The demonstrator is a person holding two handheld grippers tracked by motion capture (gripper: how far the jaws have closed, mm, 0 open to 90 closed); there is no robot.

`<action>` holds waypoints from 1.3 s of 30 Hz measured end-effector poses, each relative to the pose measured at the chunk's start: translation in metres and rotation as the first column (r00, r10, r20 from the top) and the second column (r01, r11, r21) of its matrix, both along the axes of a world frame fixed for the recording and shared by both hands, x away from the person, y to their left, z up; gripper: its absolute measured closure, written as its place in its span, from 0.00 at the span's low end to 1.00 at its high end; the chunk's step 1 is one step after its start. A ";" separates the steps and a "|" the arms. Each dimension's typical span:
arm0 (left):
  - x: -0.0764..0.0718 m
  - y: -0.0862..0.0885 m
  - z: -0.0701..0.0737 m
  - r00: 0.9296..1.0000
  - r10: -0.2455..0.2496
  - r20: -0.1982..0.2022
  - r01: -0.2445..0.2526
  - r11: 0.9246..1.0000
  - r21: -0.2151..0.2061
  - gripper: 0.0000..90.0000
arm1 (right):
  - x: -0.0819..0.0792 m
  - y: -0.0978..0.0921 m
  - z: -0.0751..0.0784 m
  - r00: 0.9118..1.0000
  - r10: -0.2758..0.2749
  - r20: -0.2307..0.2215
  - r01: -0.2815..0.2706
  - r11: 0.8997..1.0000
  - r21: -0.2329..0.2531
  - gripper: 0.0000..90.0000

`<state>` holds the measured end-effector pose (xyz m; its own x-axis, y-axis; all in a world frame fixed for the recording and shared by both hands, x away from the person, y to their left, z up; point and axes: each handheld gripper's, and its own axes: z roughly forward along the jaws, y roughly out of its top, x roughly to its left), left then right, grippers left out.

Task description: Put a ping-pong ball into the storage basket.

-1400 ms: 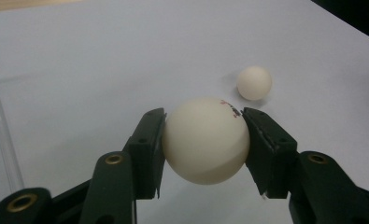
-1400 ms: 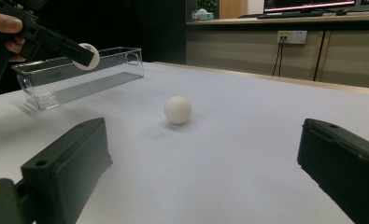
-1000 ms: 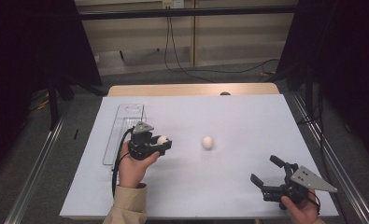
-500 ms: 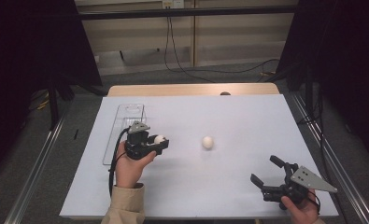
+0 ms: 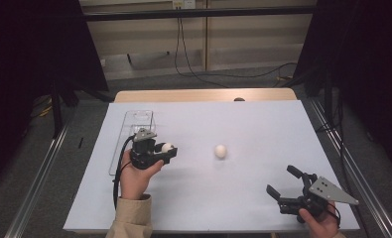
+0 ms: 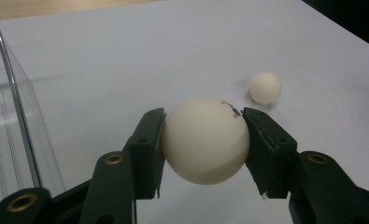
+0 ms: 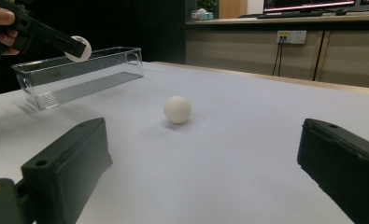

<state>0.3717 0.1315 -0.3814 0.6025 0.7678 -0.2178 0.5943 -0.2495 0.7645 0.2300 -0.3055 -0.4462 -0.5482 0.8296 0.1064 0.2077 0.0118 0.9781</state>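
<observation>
On the white table, a ball is gripped by the left gripper. The clear bin lies just left of it, its long axis running near to far. The right gripper is held wide open, empty.

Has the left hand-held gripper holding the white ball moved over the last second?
Yes, slightly. The left hand-held gripper with its white ball has edged toward the clear plastic tray.
</observation>
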 end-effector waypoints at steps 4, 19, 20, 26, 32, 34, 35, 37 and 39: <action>0.000 0.003 0.002 1.000 0.005 0.003 -0.005 1.000 -0.004 0.57 | 0.000 0.000 0.000 1.000 0.001 0.001 -0.001 1.000 -0.001 0.02; -0.001 0.012 0.006 1.000 0.021 0.015 -0.021 1.000 -0.009 0.57 | 0.000 0.000 0.000 1.000 0.000 -0.001 0.000 1.000 -0.003 0.02; -0.001 0.013 0.006 1.000 0.019 0.016 -0.019 1.000 -0.008 0.57 | 0.000 0.000 0.000 1.000 0.000 -0.001 0.000 1.000 -0.003 0.02; -0.001 0.015 0.007 0.999 0.028 0.019 -0.028 1.000 -0.009 0.57 | 0.000 0.000 0.000 1.000 0.000 -0.002 0.000 1.000 -0.002 0.02; -0.001 0.019 0.008 0.999 0.033 0.022 -0.033 0.999 -0.009 0.57 | 0.000 0.000 0.000 1.000 -0.001 -0.002 0.001 1.000 -0.003 0.02; -0.001 0.019 0.008 0.999 0.035 0.022 -0.034 0.999 -0.011 0.57 | 0.000 0.000 0.000 1.000 -0.001 -0.002 0.001 1.000 -0.003 0.02; -0.001 0.020 0.008 0.999 0.038 0.022 -0.037 0.999 -0.011 0.57 | 0.000 0.000 0.000 1.000 -0.001 -0.001 0.001 1.000 -0.004 0.02; -0.001 0.021 0.008 0.999 0.038 0.023 -0.038 0.999 -0.010 0.57 | 0.000 0.000 0.000 1.000 -0.001 0.000 0.001 1.000 -0.005 0.02; -0.001 0.023 0.009 0.999 0.041 0.024 -0.041 0.999 -0.005 0.57 | 0.000 0.000 0.000 1.000 -0.001 -0.001 0.001 1.000 -0.005 0.02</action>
<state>0.3702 0.1547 -0.3724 0.5759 0.7909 -0.2071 0.5855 -0.2222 0.7796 0.2299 -0.3055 -0.4464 -0.5470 0.8308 0.1026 0.2083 0.0164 0.9779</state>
